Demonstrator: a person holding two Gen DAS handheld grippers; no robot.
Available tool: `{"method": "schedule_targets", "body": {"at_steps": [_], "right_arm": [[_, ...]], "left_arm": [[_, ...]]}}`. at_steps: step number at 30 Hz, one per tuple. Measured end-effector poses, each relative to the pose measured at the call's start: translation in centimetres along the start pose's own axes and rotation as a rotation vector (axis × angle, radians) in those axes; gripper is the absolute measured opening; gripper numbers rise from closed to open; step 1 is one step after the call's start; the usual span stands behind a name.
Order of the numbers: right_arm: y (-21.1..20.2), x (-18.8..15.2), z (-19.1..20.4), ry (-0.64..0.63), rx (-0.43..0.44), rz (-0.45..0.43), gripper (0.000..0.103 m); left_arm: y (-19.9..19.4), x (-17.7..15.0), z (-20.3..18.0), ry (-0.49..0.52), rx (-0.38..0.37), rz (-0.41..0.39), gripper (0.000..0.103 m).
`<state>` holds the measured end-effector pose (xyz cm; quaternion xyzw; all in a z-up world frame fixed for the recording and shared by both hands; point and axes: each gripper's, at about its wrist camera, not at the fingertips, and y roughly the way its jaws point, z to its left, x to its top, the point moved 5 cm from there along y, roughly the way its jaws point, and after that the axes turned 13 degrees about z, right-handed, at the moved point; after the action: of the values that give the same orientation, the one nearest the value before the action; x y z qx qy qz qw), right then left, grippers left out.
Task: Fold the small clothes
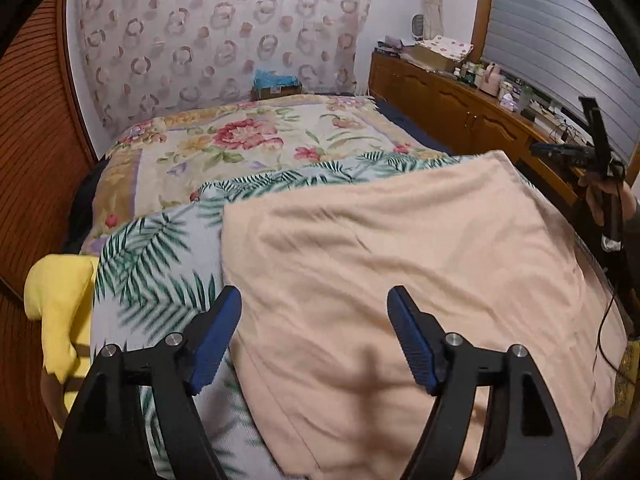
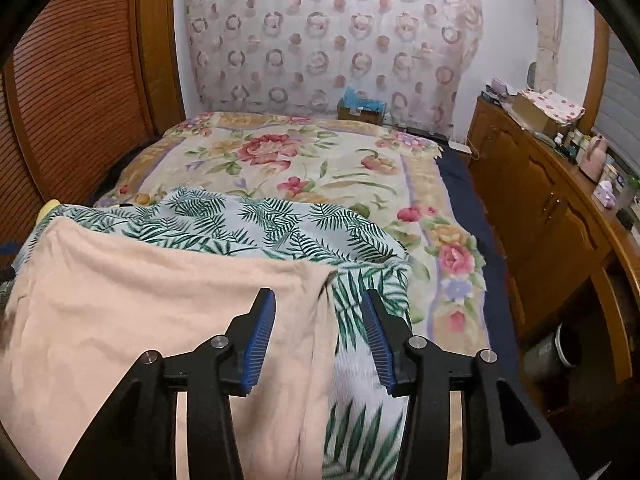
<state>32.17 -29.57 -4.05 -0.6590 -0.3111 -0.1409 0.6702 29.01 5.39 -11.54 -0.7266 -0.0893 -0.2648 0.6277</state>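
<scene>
Left wrist — peach cloth (image 1: 400, 248) spread flat

a peach cloth (image 1: 400, 264) lies spread flat, lightly wrinkled, on top of a palm-leaf print cloth (image 1: 152, 264), which lies on the bed.

Left gripper (image 1: 314, 338): black angular arms, two fingers faced with blue ribbed pads (image 1: 214, 344). Round silver screws (image 1: 174, 339) at the linkage pivots, two each side.

Right gripper (image 2: 320, 334): same build. Black frame, blue ribbed pads (image 2: 260, 344), silver screws (image 2: 219, 341) at the joints.

In the left wrist view, far right: the right gripper (image 1: 596, 136) from the side, a slim black body. A hand (image 1: 600, 196) with bare skin on its black handle; grey sleeve (image 1: 632, 232) at the frame edge. Thin black cable (image 1: 604, 320) hangs below.
</scene>
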Motion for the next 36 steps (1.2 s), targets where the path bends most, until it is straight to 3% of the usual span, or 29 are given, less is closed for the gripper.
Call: {"method": "schedule_targets", "body": {"at_steps": [11,18,27,36], "right_arm": [[-5.6,-6.4,2.1,0.009,0.011,0.011,0.047],[-7.9,-9.3,3.3,0.025,0.061,0.019,0.047],[-3.9,-11.3,2.9,0.08,0.123,0.097,0.047],[-0.8,-10.5,2.1,0.113,0.101,0.125,0.048]], "left_arm": [[-1.5,-3.7,-1.1,-0.012,-0.017,-0.002,0.076],[-2.4,-5.9,-1.5,-0.022,-0.023,-0.007,0.076],[-1.1,-8.2,-0.6,-0.046,-0.017,0.035,0.076],[0.2,-9.2,-0.2,-0.048,0.011,0.067,0.076]]}}
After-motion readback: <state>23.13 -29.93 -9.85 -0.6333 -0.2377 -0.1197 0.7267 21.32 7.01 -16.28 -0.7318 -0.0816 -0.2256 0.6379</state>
